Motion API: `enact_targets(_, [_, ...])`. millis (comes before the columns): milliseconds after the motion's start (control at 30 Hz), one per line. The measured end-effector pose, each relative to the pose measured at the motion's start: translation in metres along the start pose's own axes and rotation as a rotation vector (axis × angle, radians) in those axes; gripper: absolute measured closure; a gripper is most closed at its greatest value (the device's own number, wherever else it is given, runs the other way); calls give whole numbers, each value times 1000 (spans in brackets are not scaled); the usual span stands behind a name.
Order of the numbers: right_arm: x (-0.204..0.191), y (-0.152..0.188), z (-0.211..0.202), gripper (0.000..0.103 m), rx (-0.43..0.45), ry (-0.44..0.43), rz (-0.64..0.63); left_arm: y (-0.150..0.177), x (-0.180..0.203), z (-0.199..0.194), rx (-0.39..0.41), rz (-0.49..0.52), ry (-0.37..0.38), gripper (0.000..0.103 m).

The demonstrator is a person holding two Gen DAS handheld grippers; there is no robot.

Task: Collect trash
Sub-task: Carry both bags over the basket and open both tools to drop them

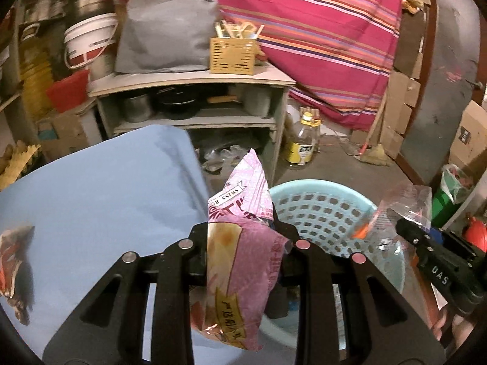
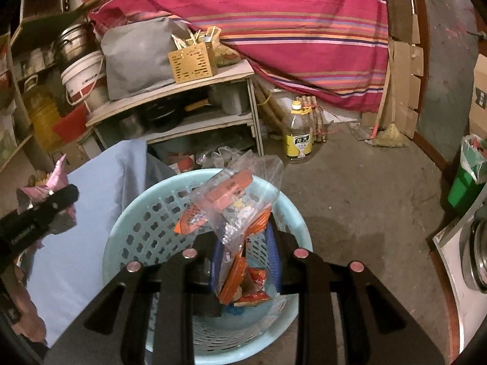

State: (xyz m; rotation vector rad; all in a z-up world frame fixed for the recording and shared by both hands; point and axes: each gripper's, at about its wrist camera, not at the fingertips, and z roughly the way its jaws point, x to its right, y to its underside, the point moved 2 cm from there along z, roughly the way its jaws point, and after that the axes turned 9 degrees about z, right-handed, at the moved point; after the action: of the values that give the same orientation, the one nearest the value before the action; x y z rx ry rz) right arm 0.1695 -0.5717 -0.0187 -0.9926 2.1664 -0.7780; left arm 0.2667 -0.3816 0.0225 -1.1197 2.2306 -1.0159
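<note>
A cluttered household storeroom, bare concrete floor, rough wooden shelf stacked with pots, paint bucket, cooking-oil bottle, striped pink cloth draped behind, cardboard boxes along the wall

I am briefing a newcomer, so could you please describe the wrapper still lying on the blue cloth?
Start at the light blue cloth covering the surface left of the pale turquoise perforated plastic basket. Near its left edge lies a crumpled red-and-dark wrapper, alone on the cloth and held by neither gripper.

wrapper showing glossy pink plastic | bag looking clear, crinkled | basket showing smooth perforated plastic | floor looking rough
</note>
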Motion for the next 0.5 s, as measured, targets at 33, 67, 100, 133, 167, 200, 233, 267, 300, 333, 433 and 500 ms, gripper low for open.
enact_targets(33, [1, 1, -1, 77, 0, -1, 4, 0, 4, -1, 4, 7, 11, 76])
enact_targets(67, [1, 0, 0, 77, 0, -1, 5, 0, 6, -2, 10, 12, 25, 76])
enact_targets(100, [1, 1, 0, 77, 1, 0, 5, 1, 7, -4, 22, 14, 43, 76])
enact_targets(133, [1, 1, -1, 77, 2, 2, 5, 3, 6, -9, 48, 17, 71, 76])
enact_targets(167, [2, 1, -2, 77, 4, 1, 6, 5, 4, -11, 63, 22, 91, 76])
enact_targets(200, [1, 0, -2, 77, 6, -1, 7, 8, 2, -14, 80, 30, 105, 76])
enact_targets(233, [1, 0, -3, 77, 10, -2, 8, 9, 2, -14, 87, 39, 105, 76])
enact_targets(267, [1, 0, -4, 77, 11, -2, 9, 10, 1, -15, 92, 45, 101, 76])
enact_targets(300, [1, 0, -4, 77, 11, -4, 10, 11, -1, -14, 90, 49, 94, 76])
enact_targets(333, [1, -1, -3, 77, 11, -6, 10, 11, -3, -11, 78, 45, 84, 76])
enact_targets(433, [2, -1, -3, 77, 12, -4, 9, 8, -3, -5, 57, 32, 95, 76])
enact_targets(500, [1, -1, -2, 77, 11, -2, 8, 6, 4, -3, 49, 45, 101, 74])
